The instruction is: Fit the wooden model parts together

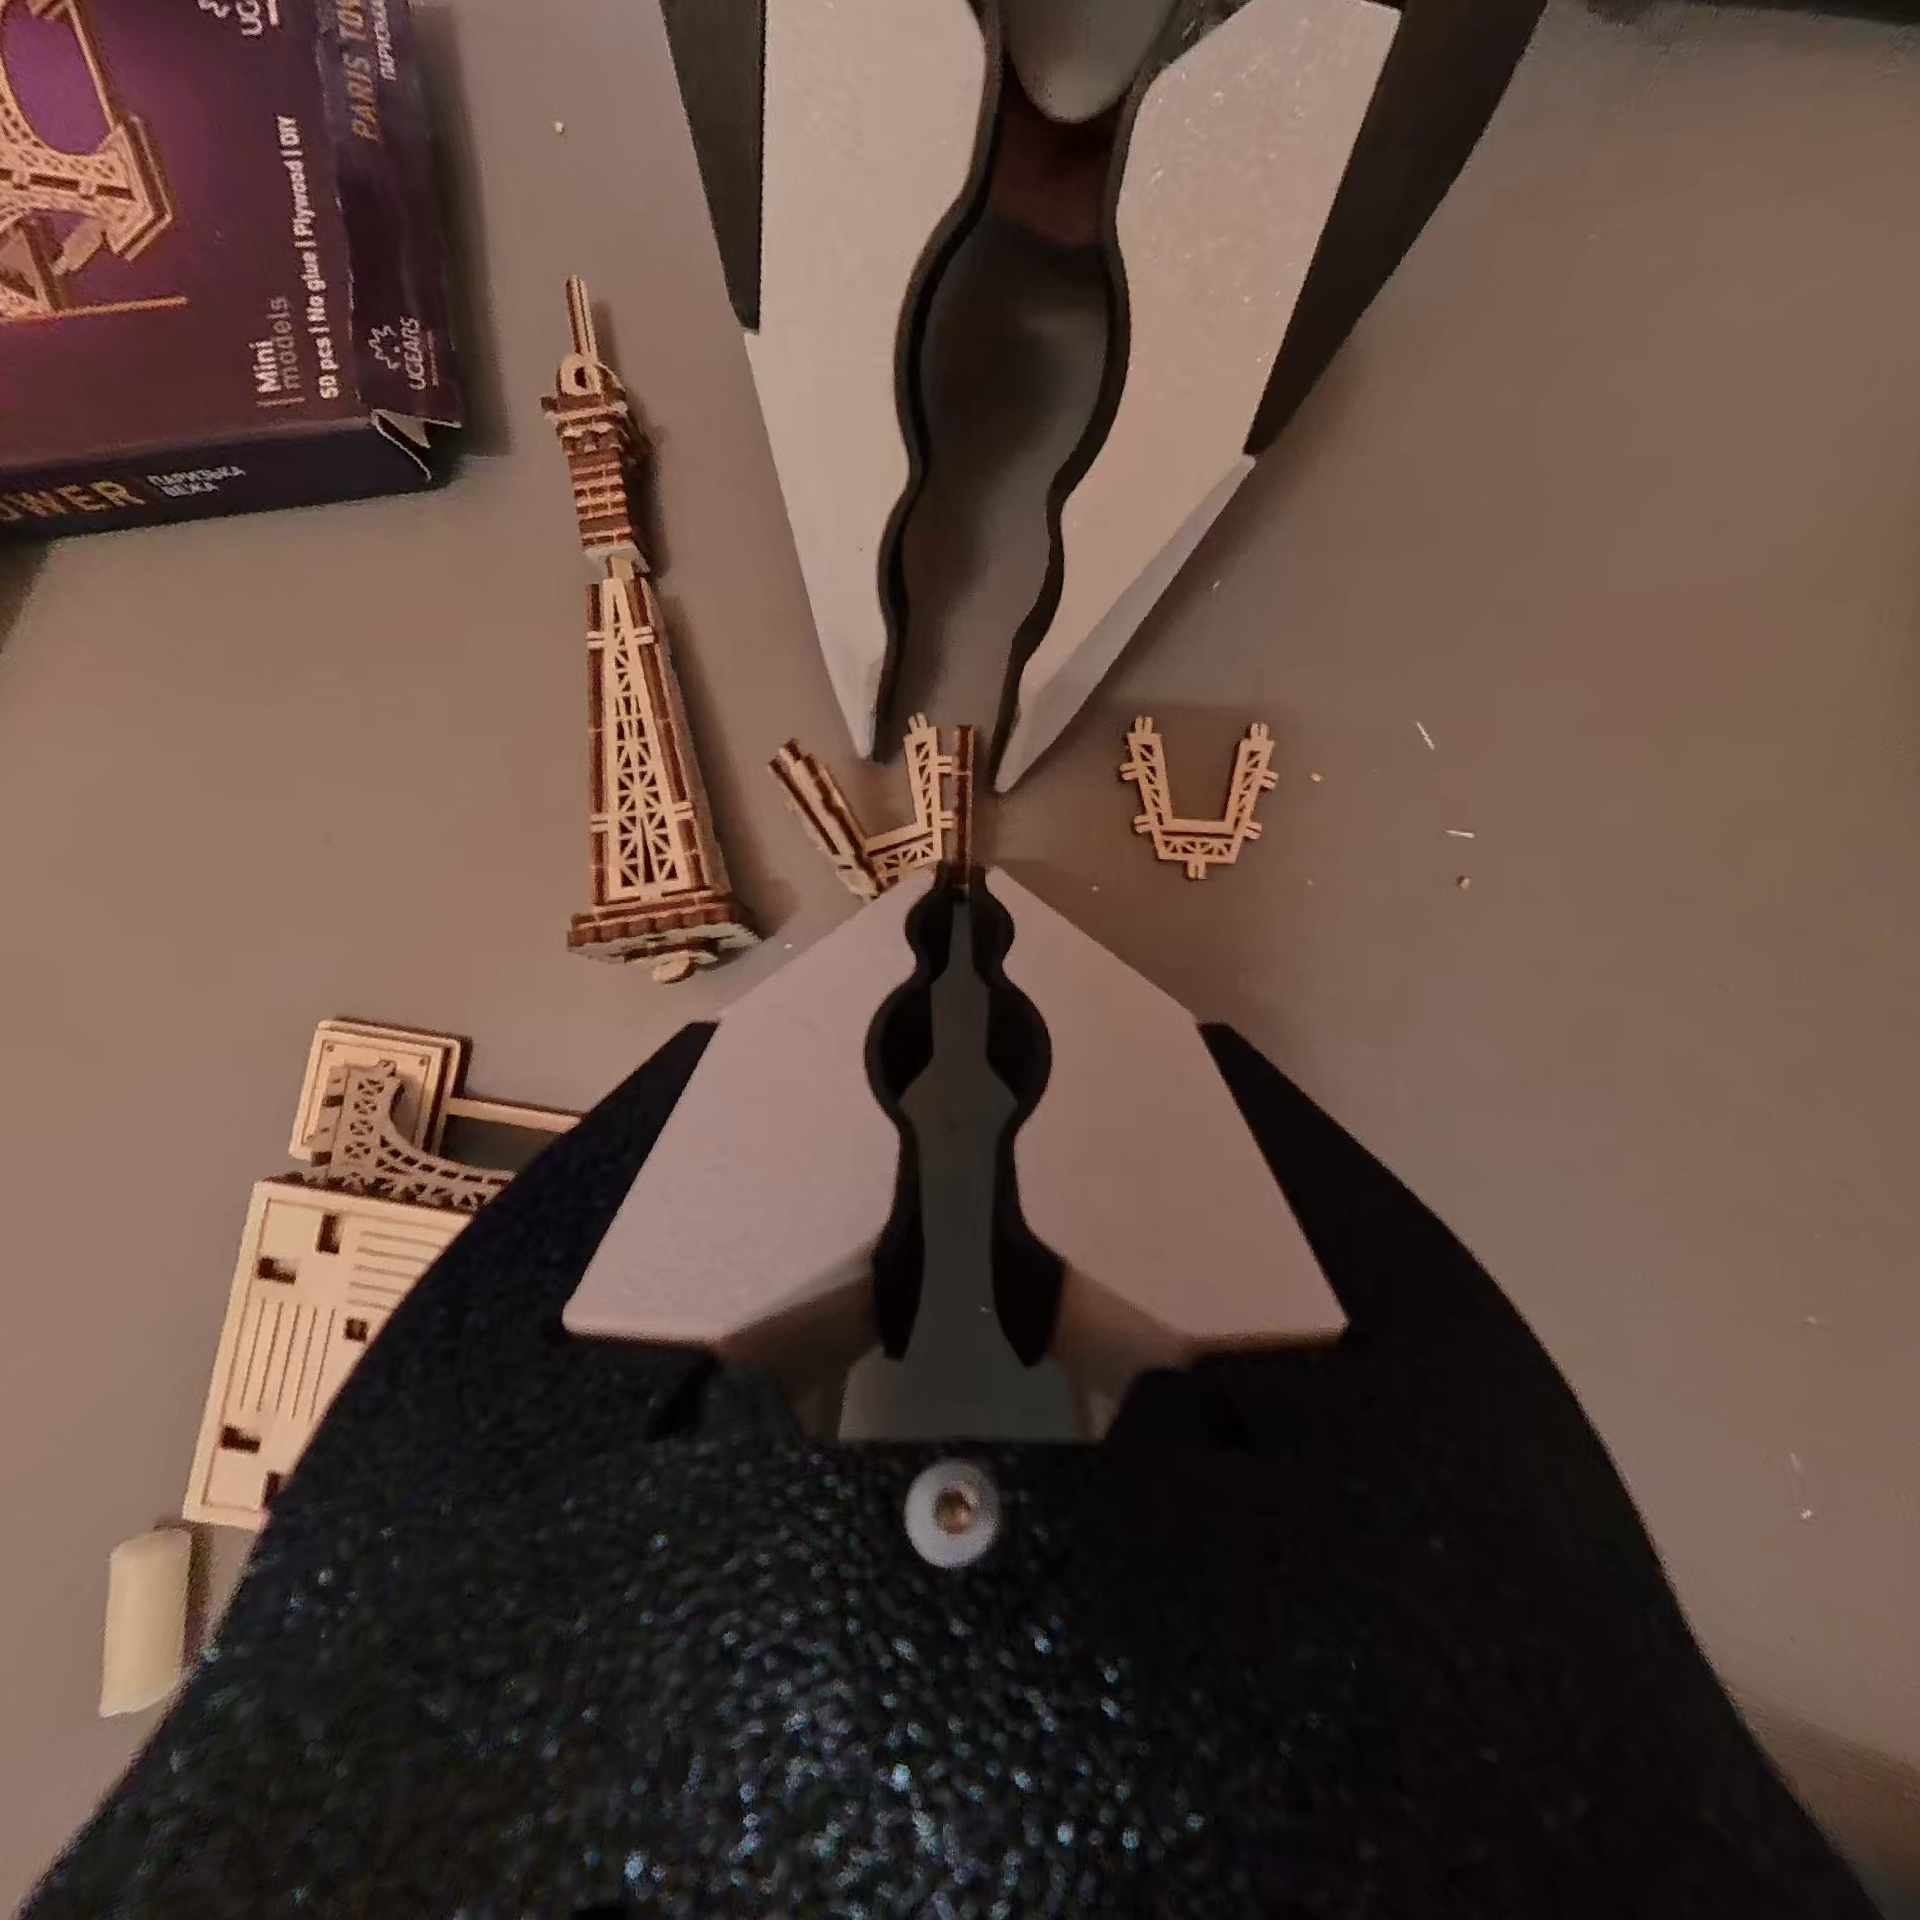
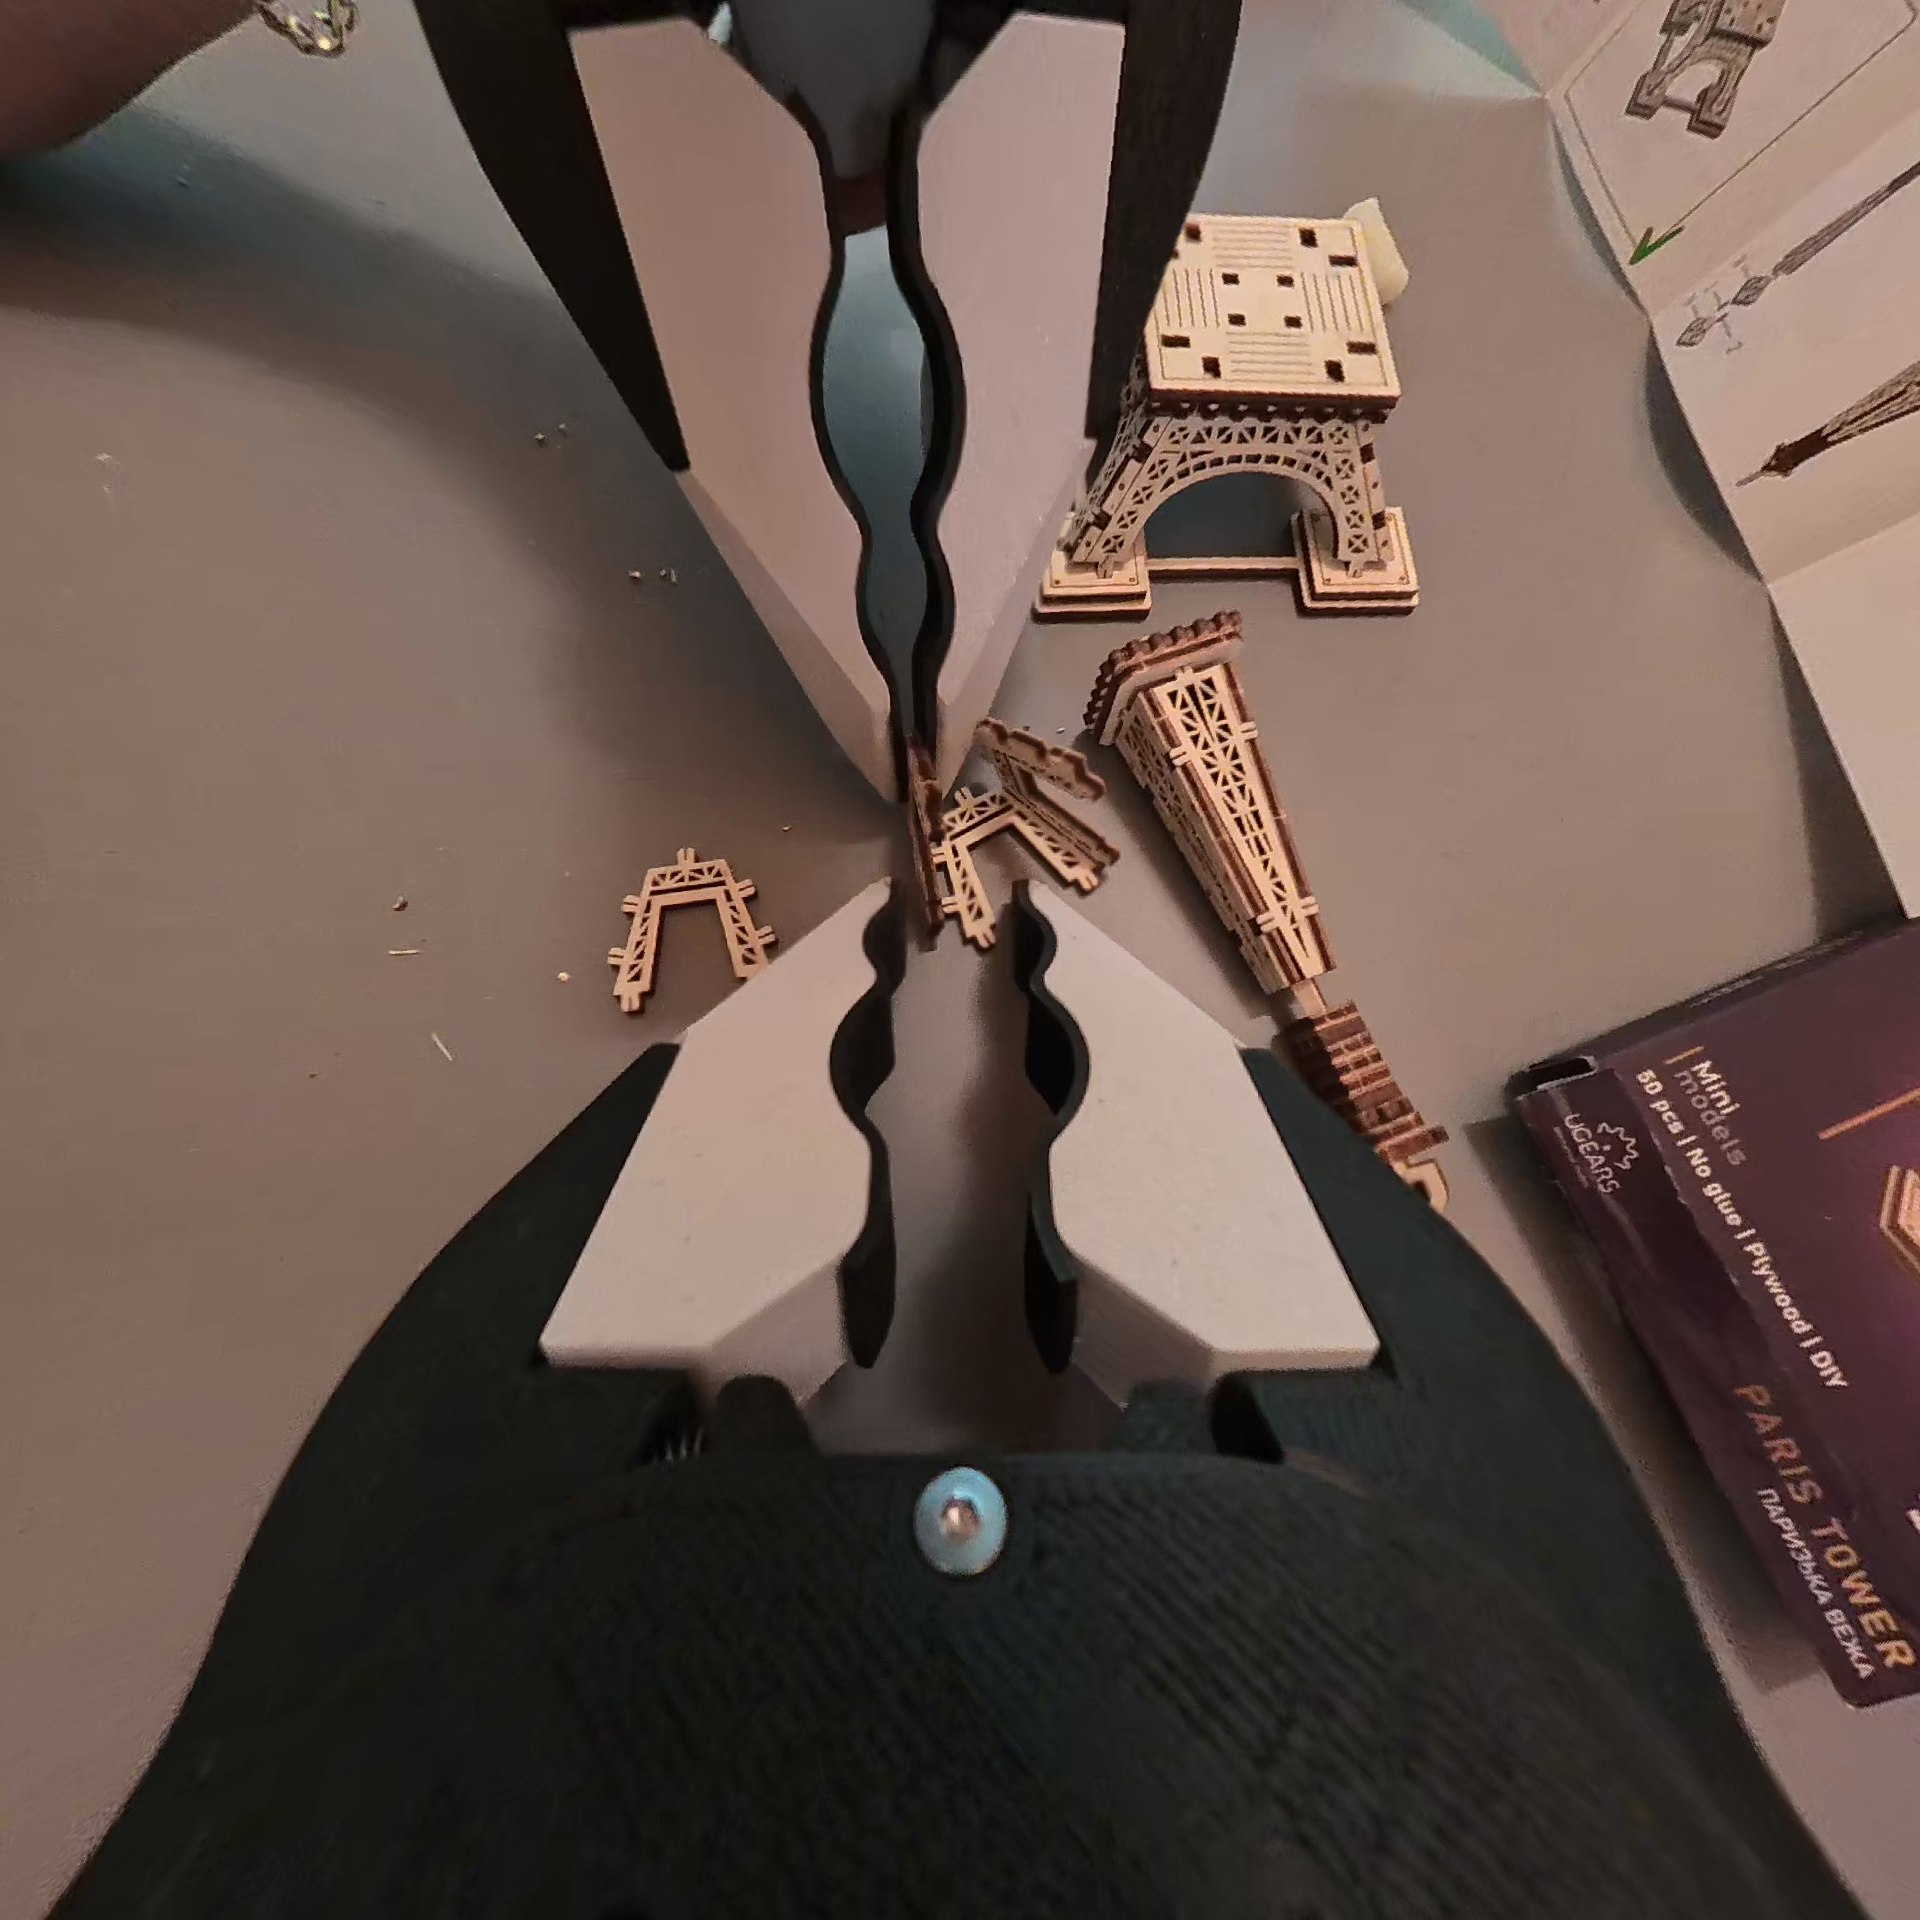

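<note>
On the grey table [image 1: 1558, 520] we see a purple box [image 1: 187, 260] with print, then the tower base [image 2: 1247, 416] and spire [image 1: 634, 727]. Our left gripper [image 1: 961, 878] pinches the small lattice assembly [image 1: 894, 821]; our right gripper [image 2: 951, 899] faces it, fingers apart.

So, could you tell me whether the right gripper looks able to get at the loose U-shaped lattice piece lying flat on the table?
Probably yes. The right gripper is open, and the loose U-shaped piece lies flat on bare table just beside its fingertips, with nothing over it. The left gripper pinches the small assembly on the other side.
</note>
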A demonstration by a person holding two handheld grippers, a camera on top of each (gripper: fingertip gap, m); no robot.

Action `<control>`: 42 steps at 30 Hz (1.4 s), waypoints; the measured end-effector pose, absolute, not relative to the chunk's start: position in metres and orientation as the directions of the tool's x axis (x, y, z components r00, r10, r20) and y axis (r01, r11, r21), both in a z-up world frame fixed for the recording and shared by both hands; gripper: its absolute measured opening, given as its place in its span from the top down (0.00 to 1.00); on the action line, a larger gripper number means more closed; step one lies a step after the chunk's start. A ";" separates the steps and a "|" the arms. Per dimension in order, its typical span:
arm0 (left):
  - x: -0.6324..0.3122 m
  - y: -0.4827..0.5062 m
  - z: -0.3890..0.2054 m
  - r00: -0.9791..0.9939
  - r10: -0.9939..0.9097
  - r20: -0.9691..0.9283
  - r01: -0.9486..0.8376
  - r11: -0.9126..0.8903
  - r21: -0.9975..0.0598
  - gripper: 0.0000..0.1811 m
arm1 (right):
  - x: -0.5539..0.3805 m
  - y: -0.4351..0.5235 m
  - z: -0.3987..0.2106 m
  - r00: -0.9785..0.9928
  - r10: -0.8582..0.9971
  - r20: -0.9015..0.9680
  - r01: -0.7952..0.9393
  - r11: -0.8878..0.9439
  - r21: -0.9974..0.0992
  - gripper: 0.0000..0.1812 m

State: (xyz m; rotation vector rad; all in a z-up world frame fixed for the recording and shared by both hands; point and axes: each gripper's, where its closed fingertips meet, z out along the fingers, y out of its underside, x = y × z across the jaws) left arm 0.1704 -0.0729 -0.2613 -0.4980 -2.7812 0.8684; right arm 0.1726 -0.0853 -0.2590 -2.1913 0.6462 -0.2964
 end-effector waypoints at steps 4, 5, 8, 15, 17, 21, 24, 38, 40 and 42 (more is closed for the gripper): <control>0.172 -0.075 -0.261 -0.933 0.351 0.074 0.245 0.774 -0.583 1.00 | 0.175 -0.085 -0.262 0.837 -0.548 0.007 -0.355 -0.551 -0.755 0.94; 0.172 -0.075 -0.261 -0.934 0.350 0.076 0.242 0.775 -0.584 1.00 | 0.175 -0.085 -0.262 0.837 -0.547 0.006 -0.355 -0.551 -0.755 0.94; 0.171 -0.075 -0.261 -0.933 0.350 0.081 0.238 0.772 -0.589 1.00 | 0.175 -0.085 -0.262 0.838 -0.545 0.006 -0.353 -0.552 -0.755 0.93; 0.175 -0.075 -0.261 -0.940 0.342 0.009 0.272 0.763 -0.586 0.98 | 0.174 -0.083 -0.262 0.846 -0.532 0.028 -0.331 -0.567 -0.755 0.95; 0.177 -0.075 -0.261 -0.946 0.323 -0.023 0.275 0.763 -0.585 0.97 | 0.174 -0.084 -0.262 0.846 -0.532 0.028 -0.331 -0.566 -0.755 0.95; 0.181 -0.069 -0.264 -0.954 0.284 -0.098 0.285 0.752 -0.595 0.96 | 0.174 -0.083 -0.262 0.847 -0.531 0.033 -0.328 -0.569 -0.754 0.95; 0.177 -0.073 -0.264 -0.957 0.275 -0.095 0.272 0.729 -0.629 0.96 | 0.172 -0.082 -0.262 0.854 -0.519 0.033 -0.319 -0.573 -0.755 0.95; 0.172 -0.069 -0.263 -0.906 0.335 -0.260 0.419 0.609 -0.673 1.00 | 0.169 -0.081 -0.261 0.865 -0.501 0.032 -0.307 -0.579 -0.756 0.92; 0.169 -0.065 -0.263 -0.883 0.370 -0.290 0.464 0.589 -0.662 1.00 | 0.167 -0.080 -0.259 0.869 -0.493 0.036 -0.293 -0.573 -0.765 0.89; 0.166 -0.063 -0.263 -0.875 0.389 -0.287 0.475 0.584 -0.658 0.99 | 0.168 -0.081 -0.254 0.867 -0.498 0.034 -0.285 -0.549 -0.786 0.90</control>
